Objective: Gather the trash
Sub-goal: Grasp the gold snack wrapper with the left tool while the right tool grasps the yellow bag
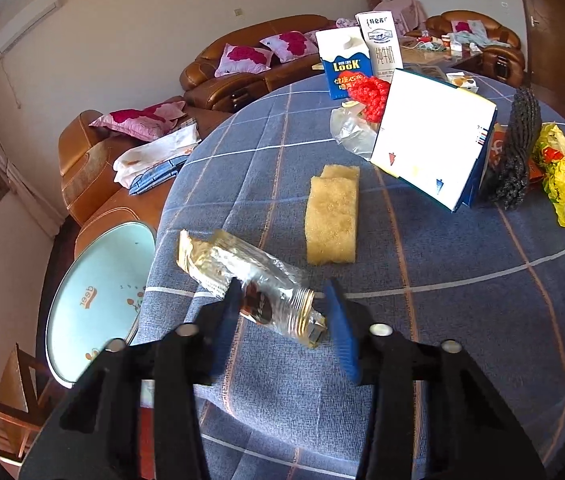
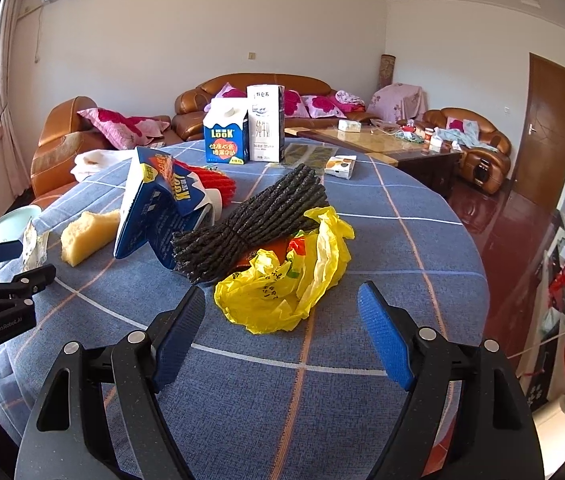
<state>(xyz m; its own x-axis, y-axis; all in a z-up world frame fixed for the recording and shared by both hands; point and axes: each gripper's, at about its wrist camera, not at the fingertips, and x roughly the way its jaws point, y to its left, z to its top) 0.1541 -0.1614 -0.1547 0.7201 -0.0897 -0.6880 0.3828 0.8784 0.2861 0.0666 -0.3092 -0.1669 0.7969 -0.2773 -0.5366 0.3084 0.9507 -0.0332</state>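
The left gripper (image 1: 282, 300) is hovering low over the blue plaid tablecloth (image 1: 462, 320), its jaws released and straddling the near end of a crinkled gold-and-clear snack wrapper (image 1: 242, 280) that is lying flat on the cloth; the blue pads are sitting on either side of it, and whether they are touching it cannot be told. Just beyond the wrapper, a yellow sponge (image 1: 332, 220) is lying on the table. The right gripper (image 2: 282, 320) is also standing spread wide, holding nothing, with a crumpled yellow plastic bag (image 2: 282, 280) resting just ahead of its fingertips. Against the bag, a bundle of dark ribbed cord (image 2: 246, 224) is lying tilted, and beside that a flattened blue-and-white carton (image 2: 150, 216) is leaning. Farther back, two upright milk cartons (image 2: 242, 128) are standing side by side near the table's far edge, with a brown leather sofa (image 2: 262, 84) sitting behind them.
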